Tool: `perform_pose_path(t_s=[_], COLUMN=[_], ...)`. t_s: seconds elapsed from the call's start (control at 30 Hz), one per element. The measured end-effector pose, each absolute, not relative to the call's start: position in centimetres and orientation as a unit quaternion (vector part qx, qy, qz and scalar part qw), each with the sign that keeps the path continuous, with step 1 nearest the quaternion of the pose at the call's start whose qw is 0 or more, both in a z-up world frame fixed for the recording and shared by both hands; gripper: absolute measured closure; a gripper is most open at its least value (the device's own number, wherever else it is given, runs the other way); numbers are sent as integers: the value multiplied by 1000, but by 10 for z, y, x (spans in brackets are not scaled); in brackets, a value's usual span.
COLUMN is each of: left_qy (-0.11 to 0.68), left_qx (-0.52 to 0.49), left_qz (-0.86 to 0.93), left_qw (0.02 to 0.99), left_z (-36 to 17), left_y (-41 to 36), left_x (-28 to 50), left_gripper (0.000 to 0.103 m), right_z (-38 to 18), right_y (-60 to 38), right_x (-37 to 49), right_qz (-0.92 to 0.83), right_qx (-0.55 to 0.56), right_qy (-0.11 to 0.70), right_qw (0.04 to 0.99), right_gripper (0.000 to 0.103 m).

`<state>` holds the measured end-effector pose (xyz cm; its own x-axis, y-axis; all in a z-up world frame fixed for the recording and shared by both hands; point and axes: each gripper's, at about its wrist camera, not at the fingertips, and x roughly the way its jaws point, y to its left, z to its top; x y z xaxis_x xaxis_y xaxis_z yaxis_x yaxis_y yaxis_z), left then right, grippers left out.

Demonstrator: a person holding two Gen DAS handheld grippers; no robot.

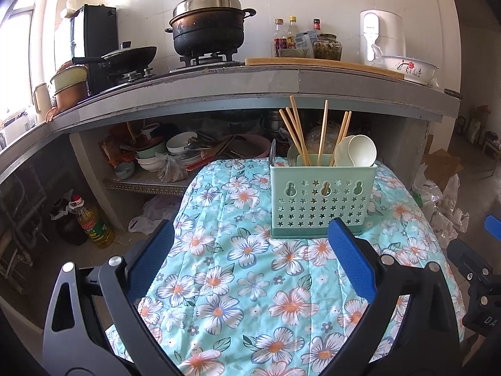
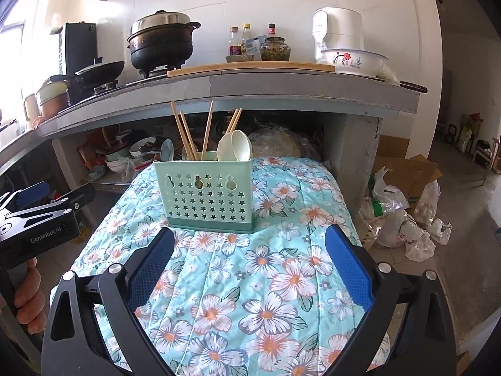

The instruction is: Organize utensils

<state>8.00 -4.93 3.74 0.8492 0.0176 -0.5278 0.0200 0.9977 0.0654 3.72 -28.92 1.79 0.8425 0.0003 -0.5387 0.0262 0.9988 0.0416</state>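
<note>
Chopsticks [image 1: 297, 131] stand fanned out of the green holder [image 1: 322, 200], which sits toward the far edge of the flowered cloth [image 1: 235, 282], nearer its right side in my left view. White spoons [image 1: 357, 150] lean in the holder's right compartment, and what looks like a metal utensil [image 1: 273, 153] shows at its left end. The chopsticks look light, stiff and thin, likely to roll or pivot between pads, so I would pinch one near its upper third, across the shaft. The spoons look smooth (plastic or ceramic, I cannot tell), so the handle is the safer hold, though it is hidden in the holder. That holder seems light and perforated; a careless tug could tip it. My left gripper [image 1: 250, 244] and right gripper [image 2: 250, 244] both hang spread wide, empty, over the cloth's near half, short of the holder.
</note>
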Motion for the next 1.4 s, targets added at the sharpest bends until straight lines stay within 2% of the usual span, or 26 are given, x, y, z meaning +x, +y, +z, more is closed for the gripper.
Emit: perform_pose_path(t_s=[1.4], left_qy=[294], left_qx=[23], left_qz=[16], left_qw=[956], left_z=[32], left_y=[-36], left_x=[83], left_gripper=[8], right_z=[18], right_y=[-287], right_x=[42], right_qz=[-13], right_qx=[21], right_qy=[292], right_qw=[956], right_gripper=[9])
